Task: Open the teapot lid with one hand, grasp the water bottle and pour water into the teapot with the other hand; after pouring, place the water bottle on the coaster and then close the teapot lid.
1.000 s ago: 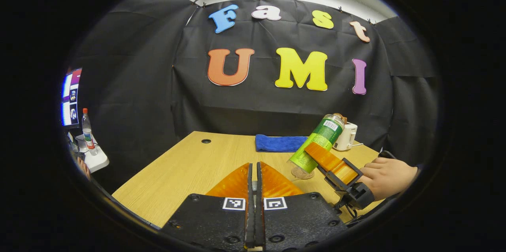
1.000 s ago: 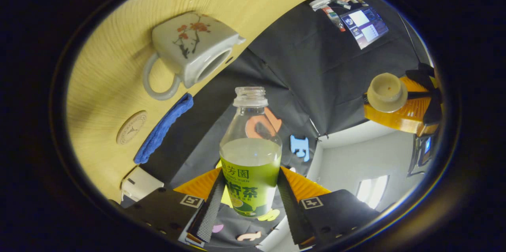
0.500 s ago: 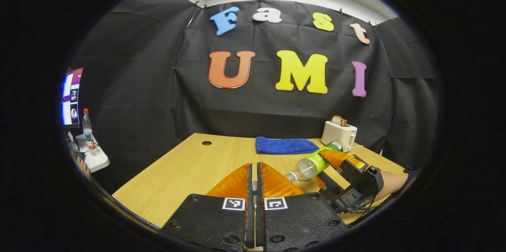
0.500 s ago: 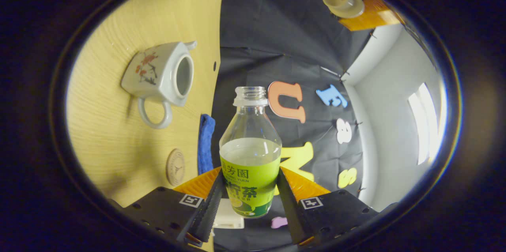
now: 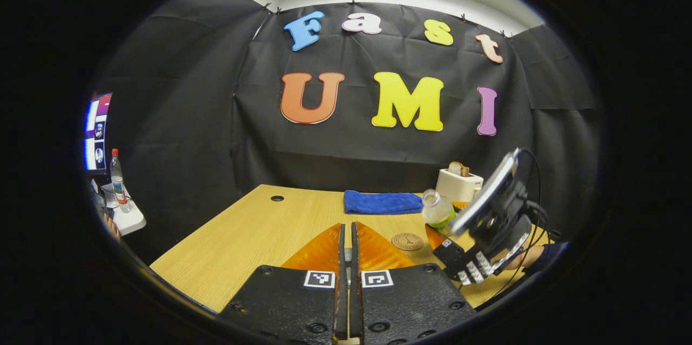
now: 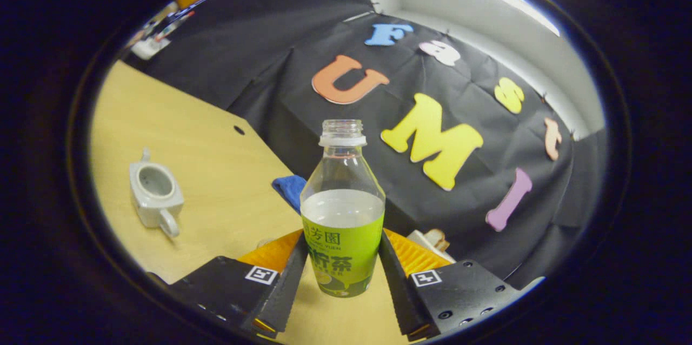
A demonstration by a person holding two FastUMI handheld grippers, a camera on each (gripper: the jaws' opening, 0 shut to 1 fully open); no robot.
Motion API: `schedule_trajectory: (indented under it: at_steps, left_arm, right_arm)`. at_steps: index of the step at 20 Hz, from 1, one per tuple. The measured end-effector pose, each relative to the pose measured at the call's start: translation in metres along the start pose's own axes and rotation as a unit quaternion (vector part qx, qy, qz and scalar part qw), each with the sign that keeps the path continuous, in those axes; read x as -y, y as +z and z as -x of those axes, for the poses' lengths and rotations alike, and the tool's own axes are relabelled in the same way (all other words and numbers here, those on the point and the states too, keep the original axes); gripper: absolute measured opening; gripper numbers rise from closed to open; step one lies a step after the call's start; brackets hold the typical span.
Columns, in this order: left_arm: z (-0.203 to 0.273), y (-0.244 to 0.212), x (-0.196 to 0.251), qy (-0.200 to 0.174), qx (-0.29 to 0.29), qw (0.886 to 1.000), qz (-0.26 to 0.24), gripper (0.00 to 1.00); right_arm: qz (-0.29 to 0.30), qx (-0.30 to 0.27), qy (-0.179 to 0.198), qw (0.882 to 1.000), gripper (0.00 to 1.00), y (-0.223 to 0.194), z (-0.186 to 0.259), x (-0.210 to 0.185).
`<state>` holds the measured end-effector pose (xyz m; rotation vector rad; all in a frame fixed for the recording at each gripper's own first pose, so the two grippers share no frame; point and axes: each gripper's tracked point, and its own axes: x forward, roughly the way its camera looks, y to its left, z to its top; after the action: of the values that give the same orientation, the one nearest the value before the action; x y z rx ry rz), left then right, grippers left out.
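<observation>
The water bottle [image 6: 343, 210], tipped over 1 s ago, is now upright in the right gripper [image 6: 341, 274], near the coaster [image 5: 407, 241] — pouring looks complete. The left gripper [image 5: 346, 237] is closed; what it holds cannot be seen. The teapot [image 6: 153, 191] stands open — next, set the bottle down.

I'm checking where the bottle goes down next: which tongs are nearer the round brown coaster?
Right. The right tongs, clamped on the green-labelled plastic water bottle, sit just beside the round brown coaster on the wooden table. The left tongs are farther back.
</observation>
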<state>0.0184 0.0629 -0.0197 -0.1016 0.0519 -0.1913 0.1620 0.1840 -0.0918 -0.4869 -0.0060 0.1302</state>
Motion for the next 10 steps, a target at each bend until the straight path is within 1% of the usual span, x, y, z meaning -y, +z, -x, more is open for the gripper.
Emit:
schedule_trajectory:
  at_steps: [1,2,3,4,6,8,10]
  left_arm:
    - [-0.001,-0.001,0.0,-0.001,-0.002,1.0,0.001,0.04]
    - [-0.002,-0.002,0.0,-0.004,-0.003,1.0,0.004,0.04]
    - [-0.003,-0.003,-0.001,-0.004,-0.006,1.0,0.009,0.04]
    - [-0.004,-0.006,-0.002,-0.003,-0.008,1.0,0.012,0.04]
    - [-0.008,-0.011,-0.004,-0.004,-0.017,1.0,0.013,0.04]
    - [-0.009,-0.013,-0.007,-0.001,-0.021,1.0,0.012,0.04]
    - [-0.011,-0.016,-0.007,-0.002,-0.025,1.0,0.013,0.04]
  right_arm:
    - [-0.064,-0.021,0.008,0.998,0.77,0.001,-0.003,0.003]
    - [-0.127,-0.039,0.026,0.991,0.74,0.004,-0.009,0.001]
    - [-0.173,-0.053,0.04,0.983,0.74,0.008,-0.011,-0.001]
    - [-0.195,-0.061,0.039,0.978,0.77,0.01,-0.011,0.0]
    - [-0.213,-0.064,0.03,0.974,0.75,0.011,-0.015,0.0]
    - [-0.222,-0.07,0.04,0.972,0.75,0.009,-0.023,-0.011]
    - [-0.228,-0.075,0.055,0.969,0.74,0.01,-0.045,-0.025]
